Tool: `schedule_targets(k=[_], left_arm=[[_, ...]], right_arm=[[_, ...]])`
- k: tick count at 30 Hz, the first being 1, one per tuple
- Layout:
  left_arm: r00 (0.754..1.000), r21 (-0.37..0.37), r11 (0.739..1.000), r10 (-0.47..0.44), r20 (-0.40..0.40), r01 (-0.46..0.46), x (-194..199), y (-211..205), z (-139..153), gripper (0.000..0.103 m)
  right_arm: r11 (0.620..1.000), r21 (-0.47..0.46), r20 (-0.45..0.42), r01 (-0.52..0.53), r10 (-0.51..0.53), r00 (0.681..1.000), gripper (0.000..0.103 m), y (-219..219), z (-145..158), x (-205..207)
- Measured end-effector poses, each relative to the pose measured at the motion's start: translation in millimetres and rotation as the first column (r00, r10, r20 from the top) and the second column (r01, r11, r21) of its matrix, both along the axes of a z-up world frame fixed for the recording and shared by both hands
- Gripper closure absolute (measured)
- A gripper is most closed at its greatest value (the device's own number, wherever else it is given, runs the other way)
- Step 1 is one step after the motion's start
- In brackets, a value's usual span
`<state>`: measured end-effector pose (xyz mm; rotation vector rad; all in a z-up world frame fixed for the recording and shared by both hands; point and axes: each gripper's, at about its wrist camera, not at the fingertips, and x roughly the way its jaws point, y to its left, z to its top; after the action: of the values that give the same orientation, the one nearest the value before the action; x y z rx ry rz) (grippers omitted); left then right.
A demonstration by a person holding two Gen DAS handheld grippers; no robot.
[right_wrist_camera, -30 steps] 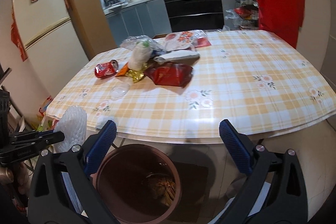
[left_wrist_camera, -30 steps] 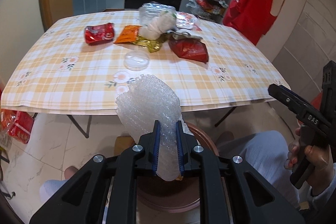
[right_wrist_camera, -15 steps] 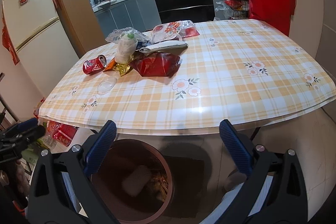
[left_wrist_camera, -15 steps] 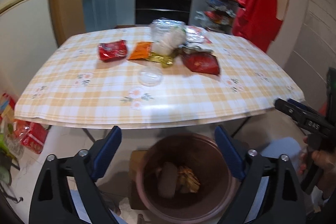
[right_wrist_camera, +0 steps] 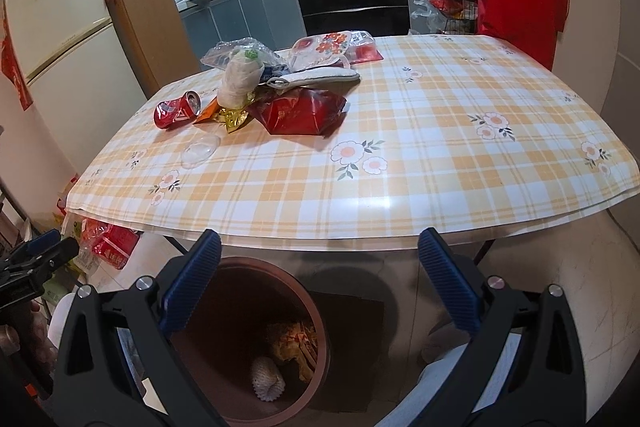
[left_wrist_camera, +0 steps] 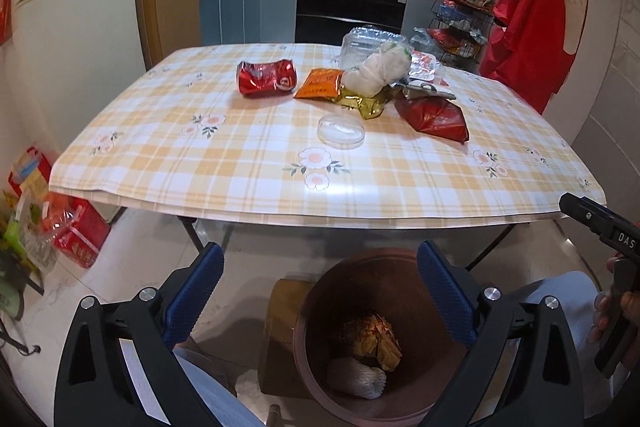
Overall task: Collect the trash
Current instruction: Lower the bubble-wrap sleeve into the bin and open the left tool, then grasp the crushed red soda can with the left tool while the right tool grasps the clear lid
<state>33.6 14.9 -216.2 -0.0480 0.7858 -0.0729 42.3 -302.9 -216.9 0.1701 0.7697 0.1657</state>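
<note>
A left gripper point(left_wrist_camera: 318, 291) hangs over a brown trash bin point(left_wrist_camera: 312, 311) on the floor by a table; its blue-padded jaws have just been opening and now stand wide with nothing between them. In the bin lies a white foam net sleeve point(left_wrist_camera: 354, 379) beside crumpled orange-yellow wrappers point(left_wrist_camera: 376, 341) whose print is too creased to read. The right gripper point(right_wrist_camera: 320, 287) is spread wide and empty too. At the left view's right edge, its black body bears the white letters "DAS", cut off by the frame.

On the table point(left_wrist_camera: 248, 163), covered in yellow plaid with flowers, trash remains: a crushed red can point(left_wrist_camera: 267, 77) with white markings too crumpled to read, an orange packet point(left_wrist_camera: 319, 83) with illegible print, a gold wrapper point(left_wrist_camera: 366, 103), a dark red bag point(left_wrist_camera: 434, 115), a clear round lid point(left_wrist_camera: 341, 131) and a white net-wrapped bundle point(left_wrist_camera: 378, 73) that partly hides a clear plastic container point(left_wrist_camera: 360, 41). A red box point(left_wrist_camera: 78, 227) sits half hidden beneath the table's edge.
</note>
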Motion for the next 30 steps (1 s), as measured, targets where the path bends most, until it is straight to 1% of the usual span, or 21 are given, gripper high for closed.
schedule_targets(k=[7, 9, 11, 14, 16, 18, 21, 24, 25, 26, 28, 30], left_arm=[[0.999, -0.039, 0.998, 0.040, -0.028, -0.041, 6.8, 14.7, -9.3, 0.008], [0.998, -0.028, 0.998, 0.057, -0.015, -0.058, 8.9, 20.8, -9.0, 0.008], [0.998, -0.011, 0.998, 0.068, -0.002, -0.068, 12.9, 27.1, -7.9, 0.008], [0.997, -0.001, 0.997, 0.078, -0.003, -0.078, 26.8, 40.3, -6.4, 0.008], [0.997, 0.001, 0.997, 0.081, 0.004, -0.081, 38.3, 48.8, -2.0, 0.008], [0.997, 0.017, 0.997, 0.070, 0.023, -0.070, 52.8, 57.2, 6.3, 0.008], [0.997, 0.050, 0.997, 0.052, 0.061, -0.055, 80.5, 67.9, 23.4, 0.008], [0.995, 0.042, 0.998, 0.036, 0.088, -0.039, 113.6, 78.6, 38.9, 0.008], [0.994, 0.050, 0.998, 0.031, 0.103, -0.036, 125.4, 80.2, 43.1, 0.008], [0.993, 0.063, 0.997, 0.028, 0.116, -0.036, 133.4, 80.2, 45.3, 0.008], [0.989, 0.112, 0.993, 0.010, 0.144, -0.027, 156.4, 76.6, 46.8, 0.008], [0.989, 0.135, 0.991, -0.001, 0.145, -0.018, 178.1, 74.0, 42.1, 0.008]], right_arm=[[1.000, -0.002, -0.036, 0.002, -0.002, 0.999, 0.006, 1.3, -8.7, 7.7], [1.000, 0.000, -0.044, 0.001, -0.001, 0.999, 0.006, 0.5, -9.4, 11.3], [1.000, -0.017, -0.029, -0.007, 0.007, 1.000, 0.006, 0.7, -3.9, 16.3], [0.999, -0.048, -0.002, -0.013, 0.013, 1.000, 0.006, -0.7, 7.0, 26.7], [0.999, -0.039, 0.012, -0.014, 0.015, 1.000, 0.006, -3.1, 14.9, 35.9], [0.999, -0.040, 0.022, -0.014, 0.015, 1.000, 0.006, -5.2, 21.6, 45.0], [0.997, -0.081, 0.042, -0.017, 0.020, 0.999, 0.006, -6.2, 31.6, 62.1], [0.993, -0.111, 0.043, -0.036, 0.041, 0.998, 0.006, -6.9, 37.3, 83.5], [0.993, -0.114, 0.042, -0.041, 0.046, 0.998, 0.006, -7.6, 38.5, 88.6], [0.991, -0.121, 0.041, -0.047, 0.053, 0.998, 0.006, -7.9, 39.7, 96.8], [0.989, -0.138, 0.036, -0.053, 0.059, 0.998, 0.006, -7.5, 40.3, 111.0], [0.988, -0.140, 0.027, -0.060, 0.064, 0.998, 0.006, -6.6, 40.2, 125.3]])
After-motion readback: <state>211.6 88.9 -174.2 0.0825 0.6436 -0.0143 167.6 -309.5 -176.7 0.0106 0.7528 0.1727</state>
